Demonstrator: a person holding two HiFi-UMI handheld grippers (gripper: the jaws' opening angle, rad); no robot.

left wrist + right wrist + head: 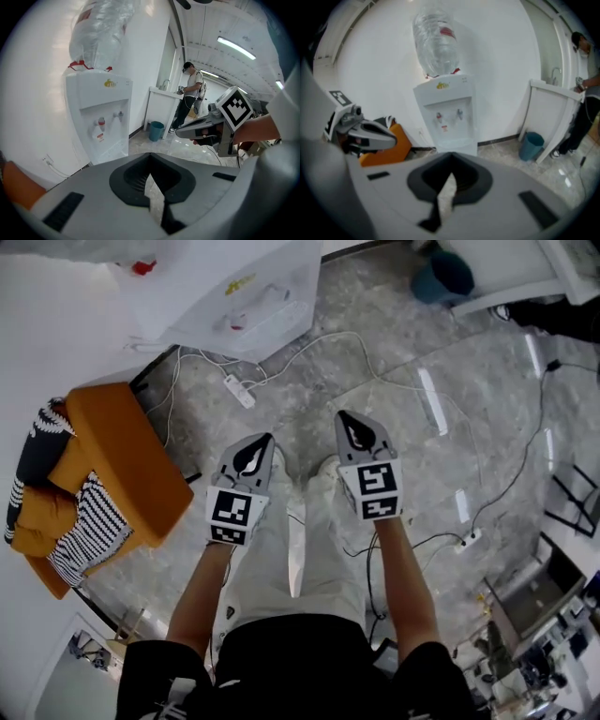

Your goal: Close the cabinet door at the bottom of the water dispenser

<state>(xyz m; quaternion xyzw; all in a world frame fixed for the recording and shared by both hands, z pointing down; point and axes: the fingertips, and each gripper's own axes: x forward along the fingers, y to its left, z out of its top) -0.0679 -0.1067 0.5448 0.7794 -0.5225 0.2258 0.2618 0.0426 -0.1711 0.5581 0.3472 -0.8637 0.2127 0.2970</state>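
While clear of the water dispenser (449, 112), left gripper (150, 159) jaws closed, empty, right gripper (451, 159) jaws closed, empty

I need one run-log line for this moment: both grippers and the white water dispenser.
left gripper: shut, empty | right gripper: shut, empty | white water dispenser with clear bottle: untouched

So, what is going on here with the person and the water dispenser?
A person stands holding the left hand-held gripper and the right hand-held gripper, both shut and empty. They point toward the water dispenser, which stands well apart from them. Neither touches it, and whether its bottom cabinet door is closed cannot be told.
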